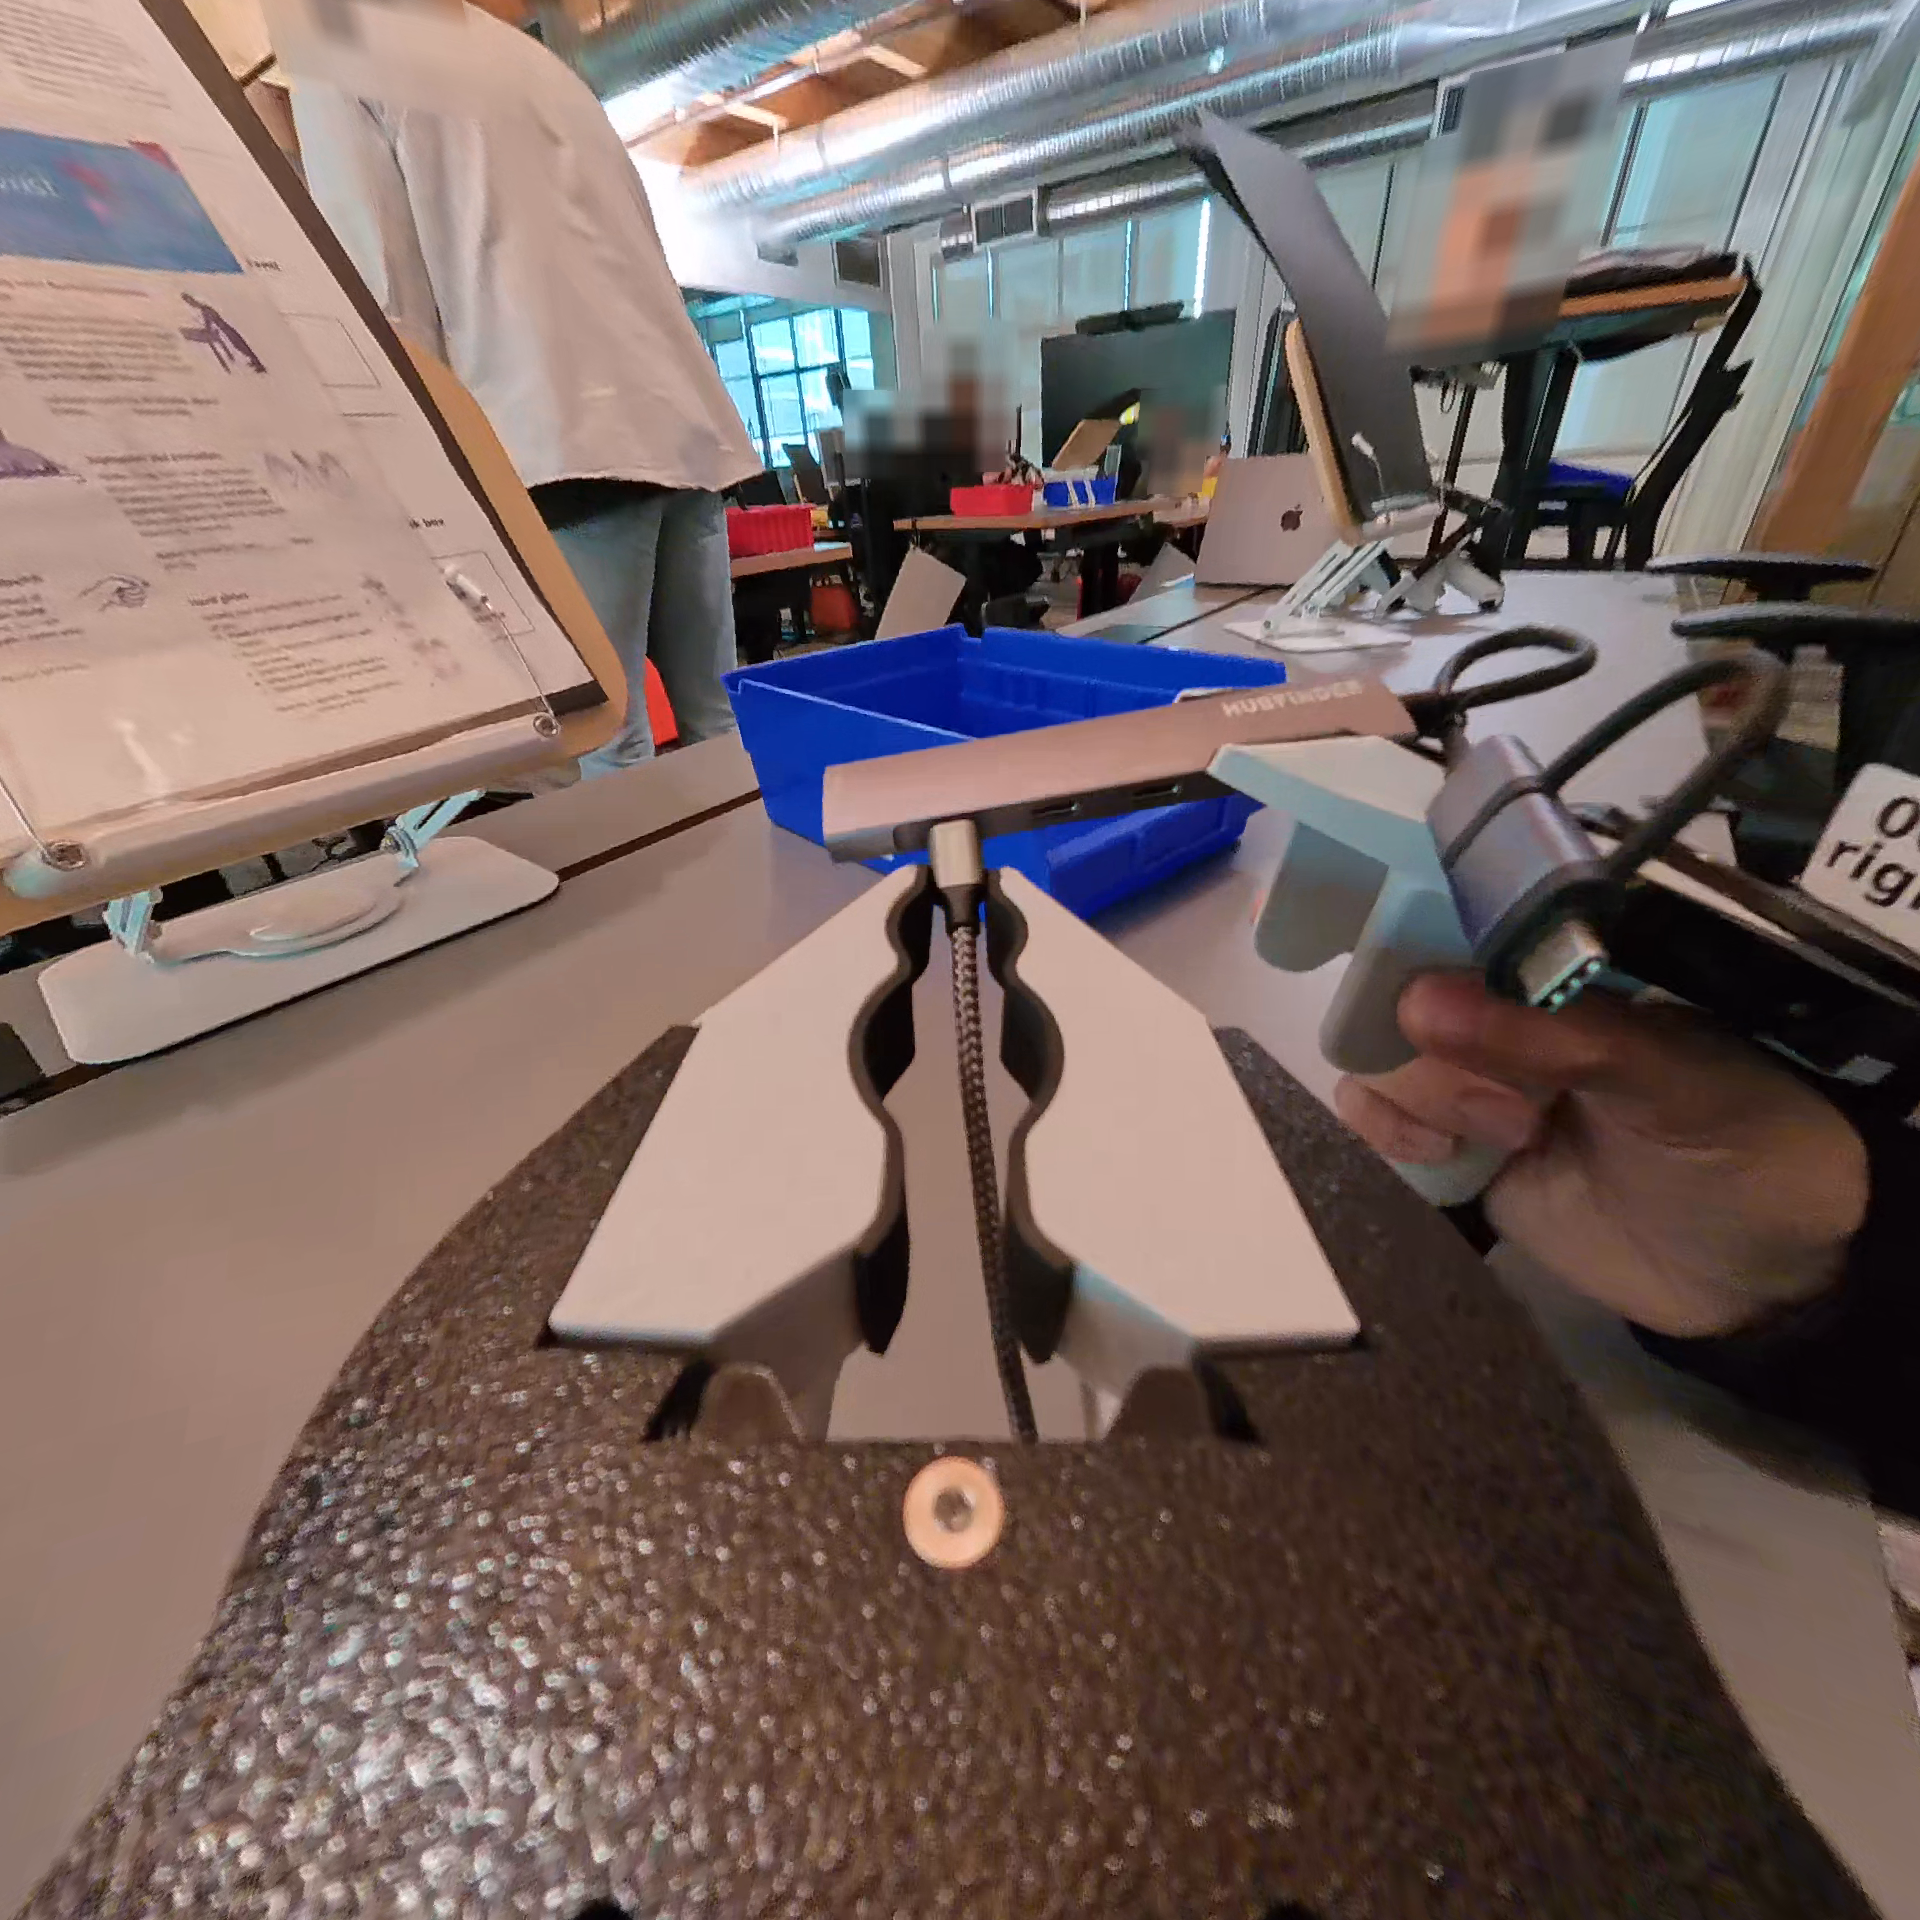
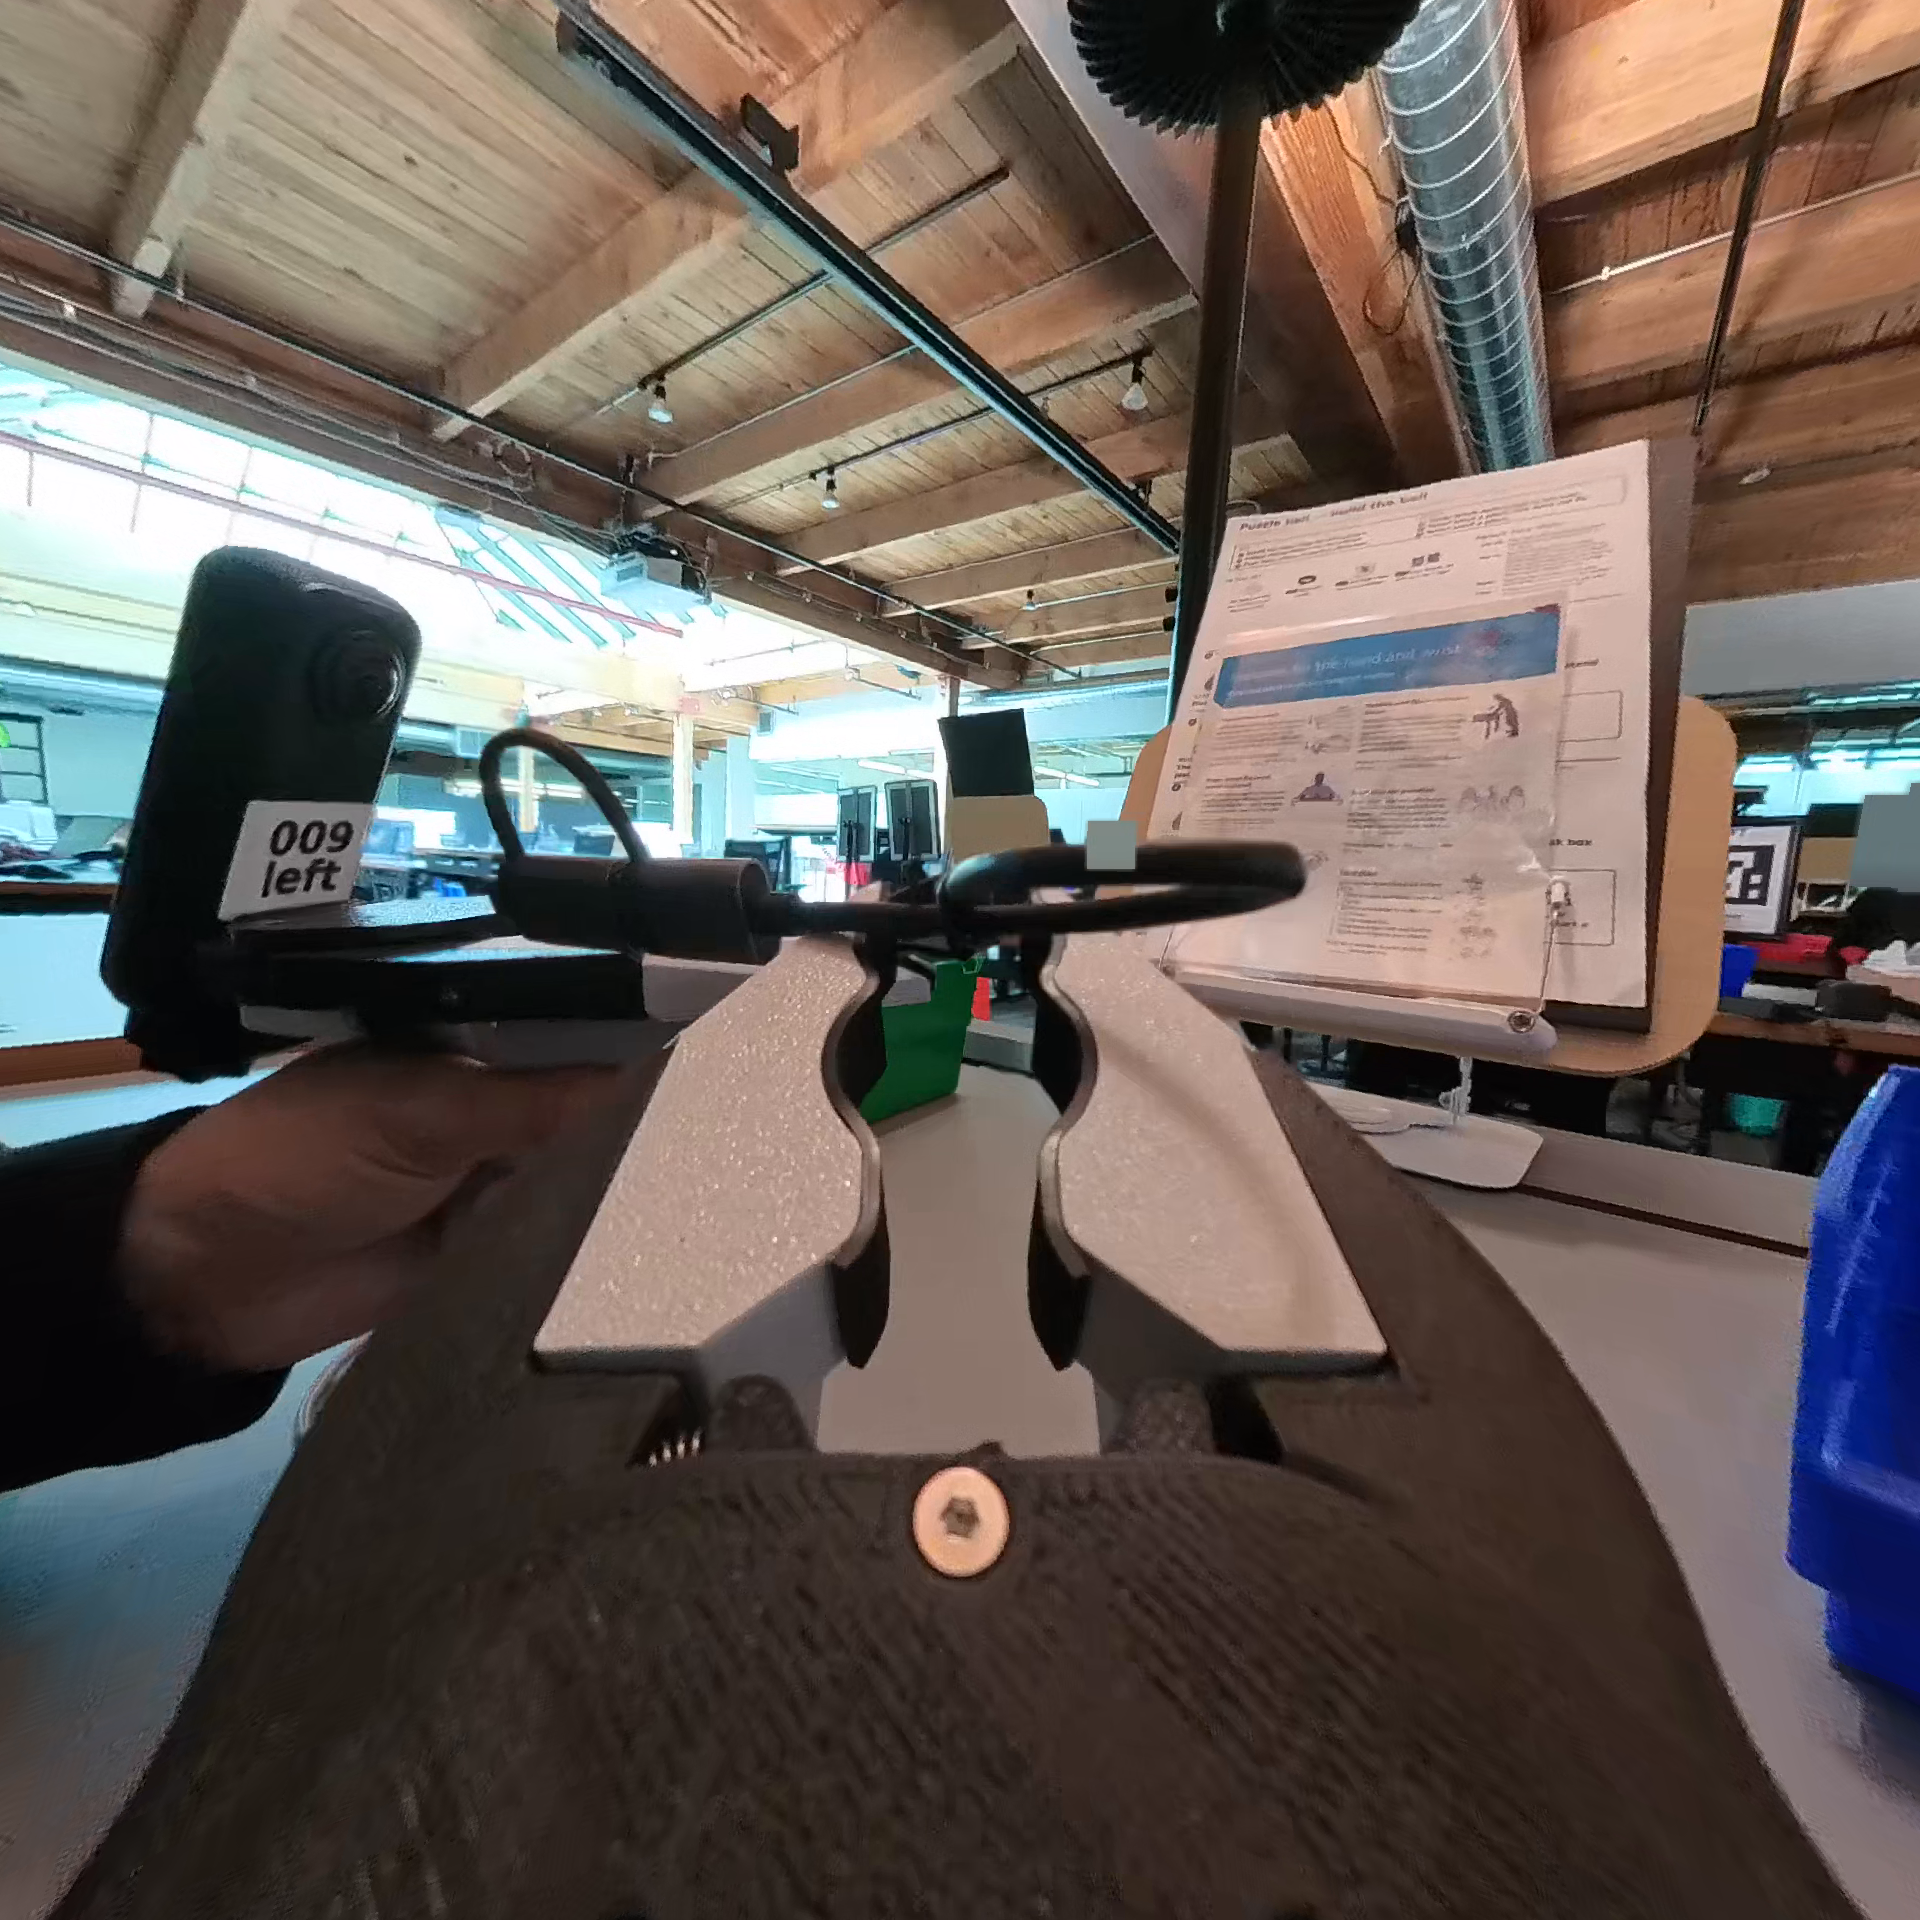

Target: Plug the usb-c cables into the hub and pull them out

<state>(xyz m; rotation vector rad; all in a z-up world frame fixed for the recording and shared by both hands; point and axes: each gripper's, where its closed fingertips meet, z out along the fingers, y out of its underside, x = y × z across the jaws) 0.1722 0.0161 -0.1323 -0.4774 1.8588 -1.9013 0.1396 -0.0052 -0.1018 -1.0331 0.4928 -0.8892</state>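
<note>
Lettering on four things, wording left out.
Brand letters run along the hub; a white sticker sits centre left; a cropped label at the right edge; the printed sheet is probably too blurred to read.

Left gripper pinches braided cable, plugged into hub

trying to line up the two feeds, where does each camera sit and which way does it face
Left wrist view: sits on the left gripper, looks along its fingers at the hub, cable, blue bin; the right hand shows.
Right wrist view: sits on the right gripper, tilted up toward ceiling and document stand; the left hand shows.
Shared: stand, bin, the hub's looped lead.
</note>
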